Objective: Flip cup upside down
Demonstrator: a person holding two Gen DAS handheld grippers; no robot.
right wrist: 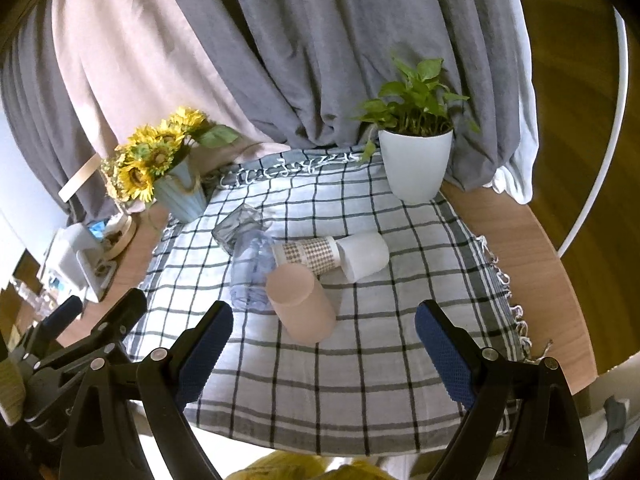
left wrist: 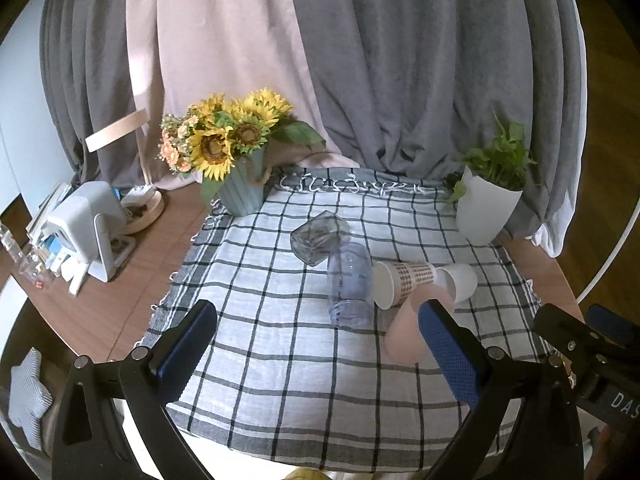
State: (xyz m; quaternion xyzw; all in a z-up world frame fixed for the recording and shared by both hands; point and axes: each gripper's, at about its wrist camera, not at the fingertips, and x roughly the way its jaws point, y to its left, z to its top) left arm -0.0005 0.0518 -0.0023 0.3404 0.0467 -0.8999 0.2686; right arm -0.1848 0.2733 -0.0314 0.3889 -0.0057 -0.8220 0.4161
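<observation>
Several cups lie on their sides on a checked cloth [left wrist: 280, 360]: a pink cup [right wrist: 302, 306], a checked paper cup [right wrist: 306, 256], a white cup [right wrist: 366, 256], a clear bluish plastic cup [right wrist: 252, 276] and a dark glass [right wrist: 236, 226]. In the left wrist view they are the pink cup [left wrist: 404, 336], paper cup [left wrist: 402, 282], white cup [left wrist: 462, 280], plastic cup [left wrist: 350, 288] and glass [left wrist: 318, 238]. My left gripper [left wrist: 316, 328] is open and empty, in front of the cups. My right gripper [right wrist: 324, 334] is open and empty, just short of the pink cup.
A sunflower vase [left wrist: 242, 188] stands at the cloth's back left and a white potted plant [right wrist: 416, 164] at the back right. White devices and clutter [left wrist: 84, 236] sit on the wooden table [right wrist: 532, 264] at the left. Curtains hang behind.
</observation>
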